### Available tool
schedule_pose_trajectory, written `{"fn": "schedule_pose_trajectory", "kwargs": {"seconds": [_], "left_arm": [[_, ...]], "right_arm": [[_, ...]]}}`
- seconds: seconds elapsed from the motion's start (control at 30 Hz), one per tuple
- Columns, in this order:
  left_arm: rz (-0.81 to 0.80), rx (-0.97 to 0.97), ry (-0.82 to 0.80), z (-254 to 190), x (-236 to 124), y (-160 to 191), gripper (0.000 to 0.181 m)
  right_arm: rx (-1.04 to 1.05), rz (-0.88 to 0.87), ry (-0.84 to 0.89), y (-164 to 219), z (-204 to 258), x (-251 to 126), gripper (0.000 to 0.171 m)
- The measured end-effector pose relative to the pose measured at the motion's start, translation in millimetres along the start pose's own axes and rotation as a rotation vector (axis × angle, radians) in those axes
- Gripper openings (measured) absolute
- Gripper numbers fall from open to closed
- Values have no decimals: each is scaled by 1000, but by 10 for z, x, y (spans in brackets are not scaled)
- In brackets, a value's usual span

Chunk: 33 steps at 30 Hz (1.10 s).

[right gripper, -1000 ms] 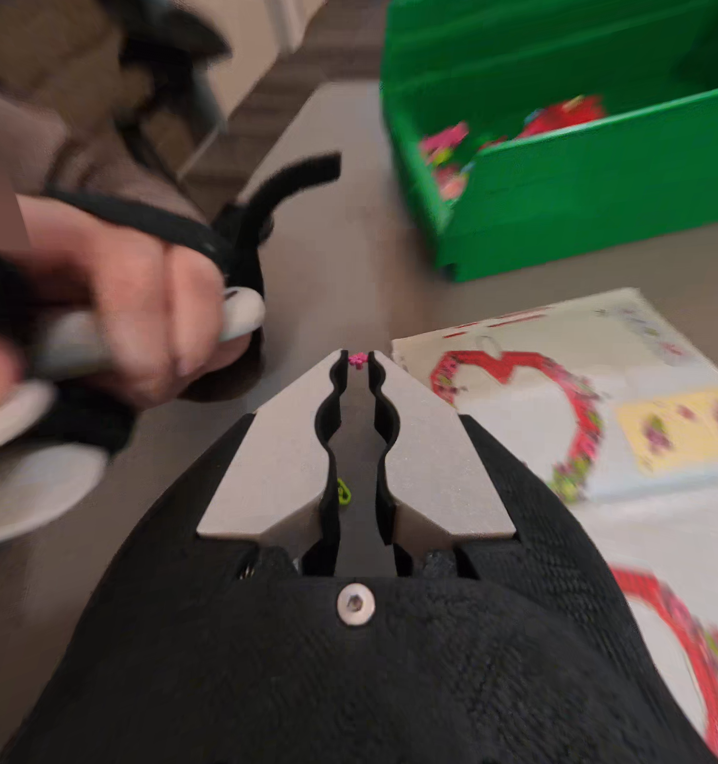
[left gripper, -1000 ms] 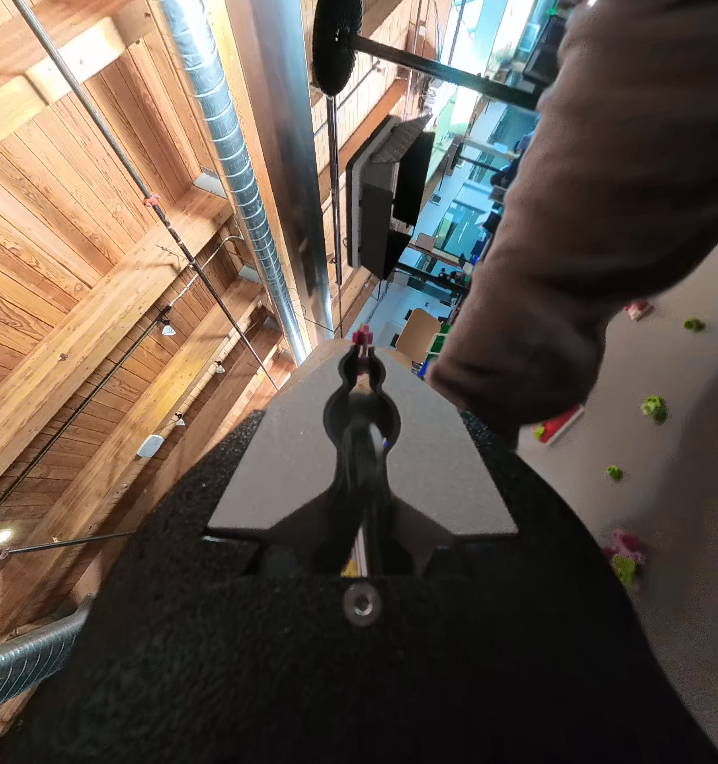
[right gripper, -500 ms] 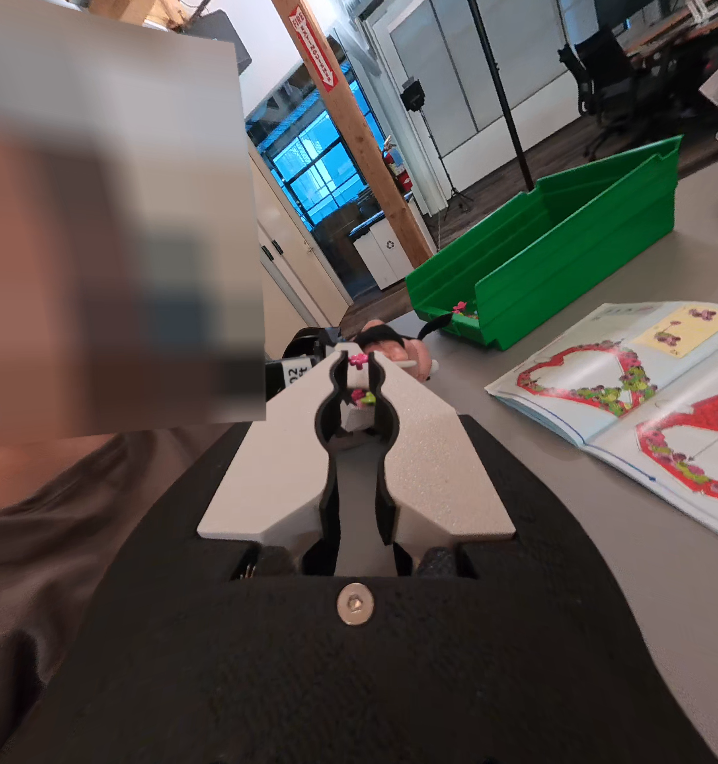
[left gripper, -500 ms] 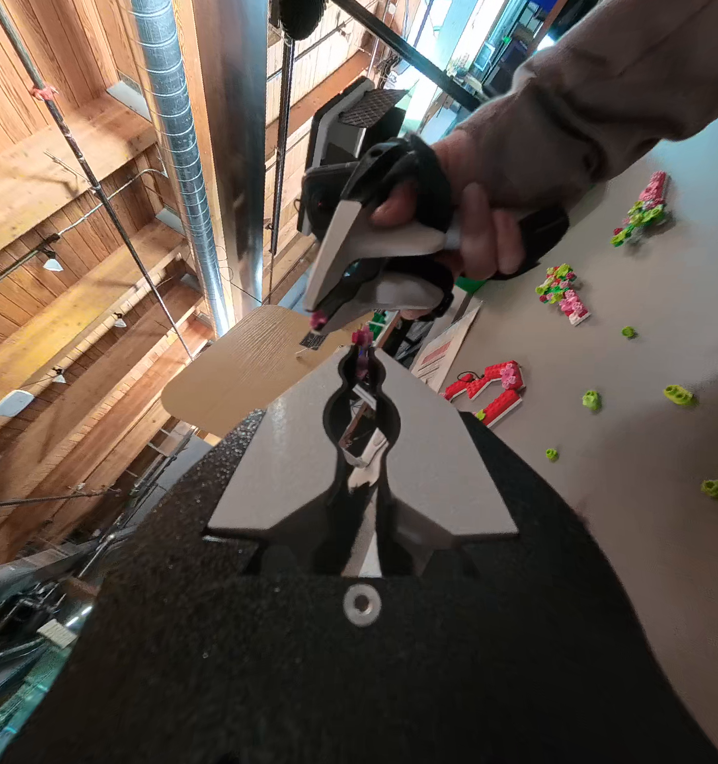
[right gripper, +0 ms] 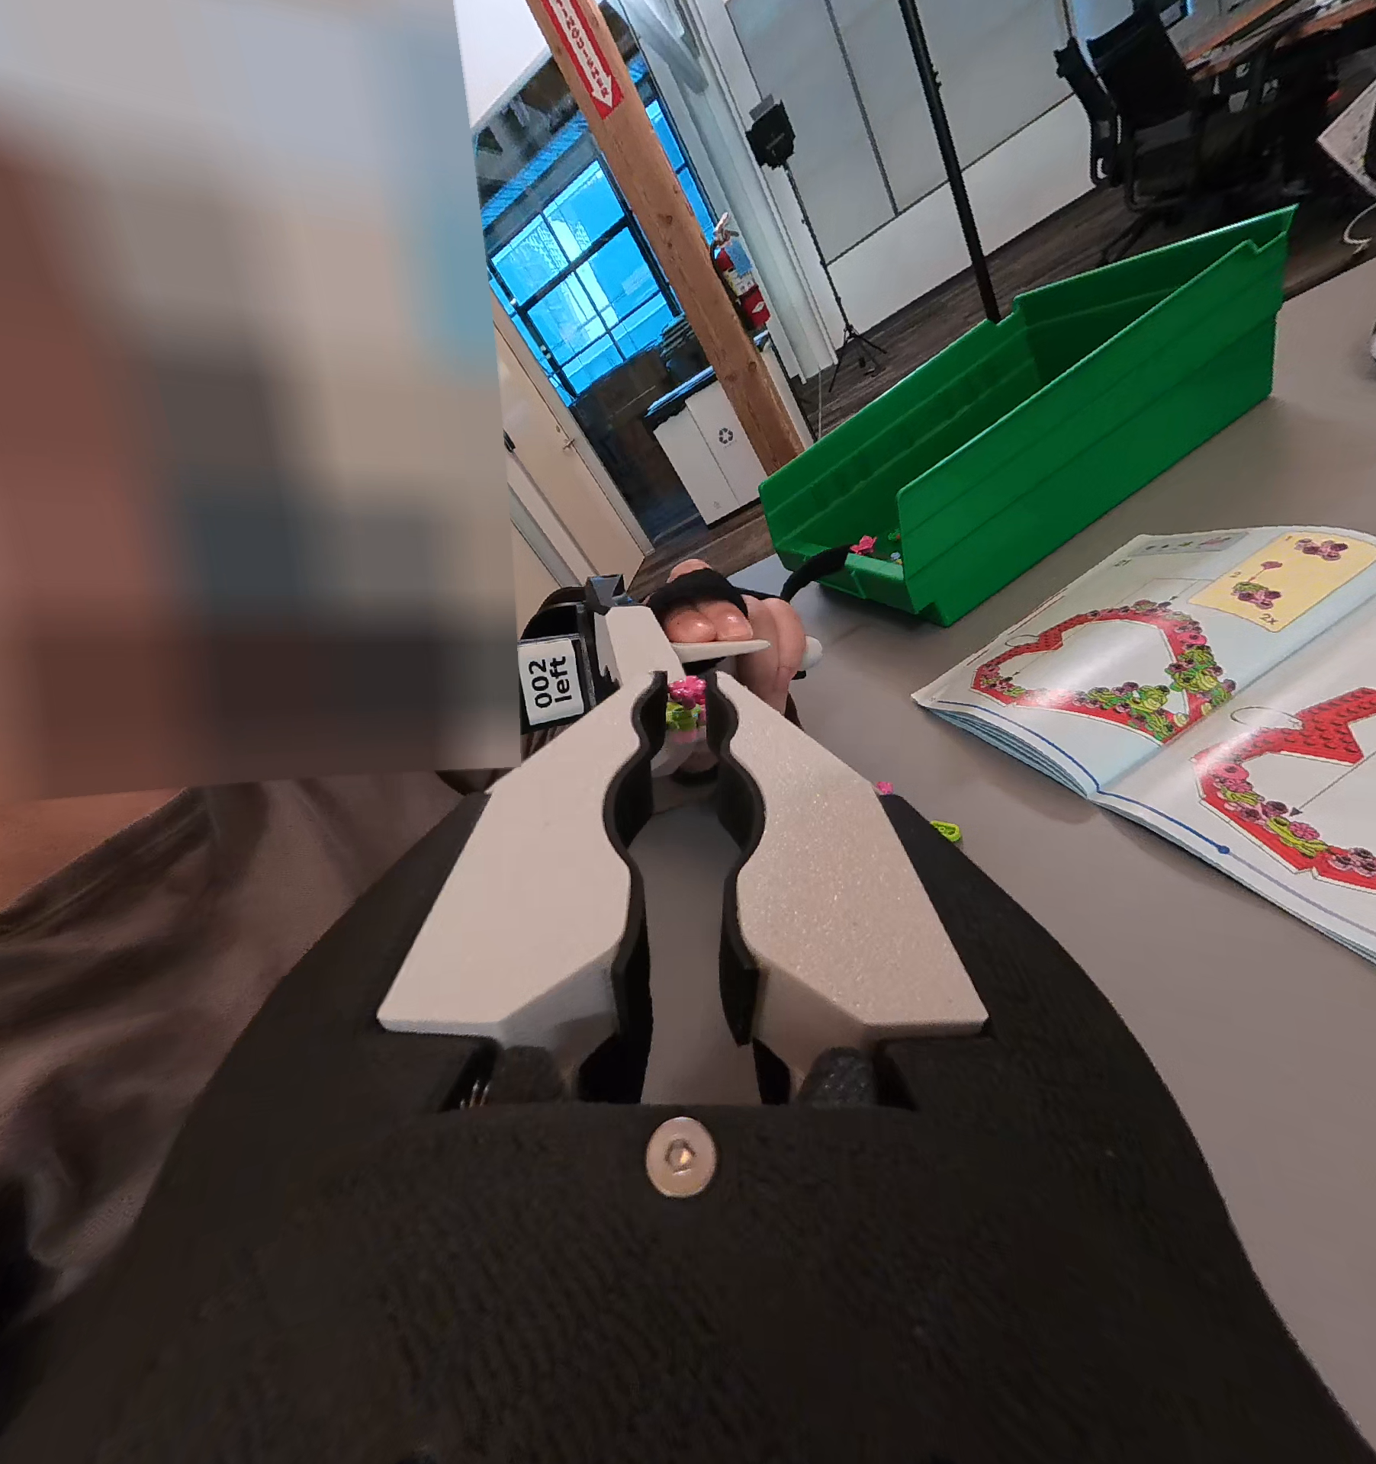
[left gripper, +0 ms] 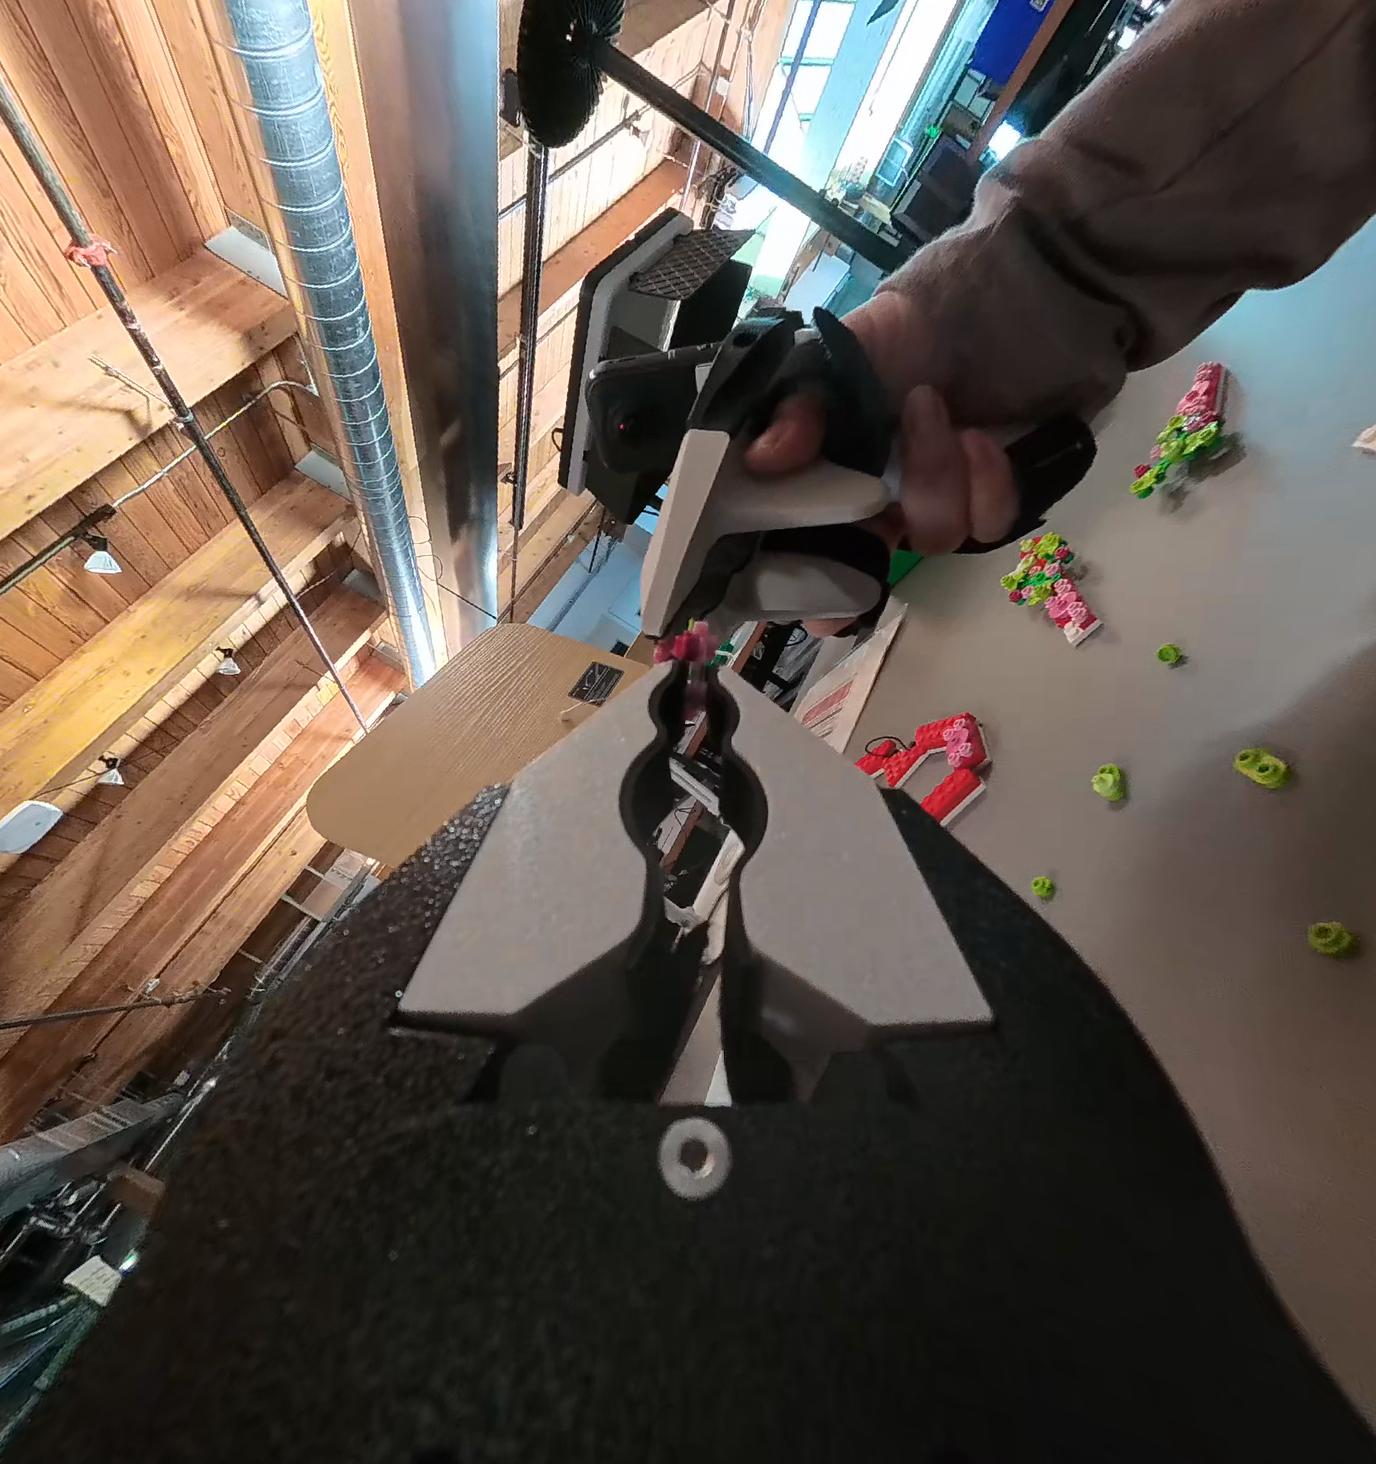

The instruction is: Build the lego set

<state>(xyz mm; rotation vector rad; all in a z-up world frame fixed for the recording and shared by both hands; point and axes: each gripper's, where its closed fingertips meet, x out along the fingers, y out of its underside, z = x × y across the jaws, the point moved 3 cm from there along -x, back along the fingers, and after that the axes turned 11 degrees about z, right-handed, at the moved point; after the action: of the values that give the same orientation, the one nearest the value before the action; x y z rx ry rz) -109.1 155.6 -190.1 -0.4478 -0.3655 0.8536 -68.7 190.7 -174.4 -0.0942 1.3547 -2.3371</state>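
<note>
My left gripper is shut on a small lego stem piece, held up in the air. My right gripper is shut on a magenta flower piece. The two grippers meet tip to tip. In the left wrist view the right gripper comes in from above with the flower touching the top of my piece. In the right wrist view a green and pink lego cluster sits just behind the flower, in the left gripper's tips.
A grey table holds a red heart section, flower clusters, and several loose green pieces. A green bin and an open instruction booklet lie to the right. A person's sleeve reaches across. Both grippers' tips are close together, under 4 cm apart.
Both grippers have risen off the table and turned toward each other. The right gripper's flower has closed the gap to the piece in the left gripper.
</note>
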Motion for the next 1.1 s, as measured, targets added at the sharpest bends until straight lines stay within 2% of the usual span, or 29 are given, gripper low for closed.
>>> {"fn": "schedule_pose_trajectory", "kwargs": {"seconds": [1.1], "left_arm": [[10, 39, -34, -10, -1, -8, 1]], "right_arm": [[-69, 81, 8, 9, 43, -6, 8]]}}
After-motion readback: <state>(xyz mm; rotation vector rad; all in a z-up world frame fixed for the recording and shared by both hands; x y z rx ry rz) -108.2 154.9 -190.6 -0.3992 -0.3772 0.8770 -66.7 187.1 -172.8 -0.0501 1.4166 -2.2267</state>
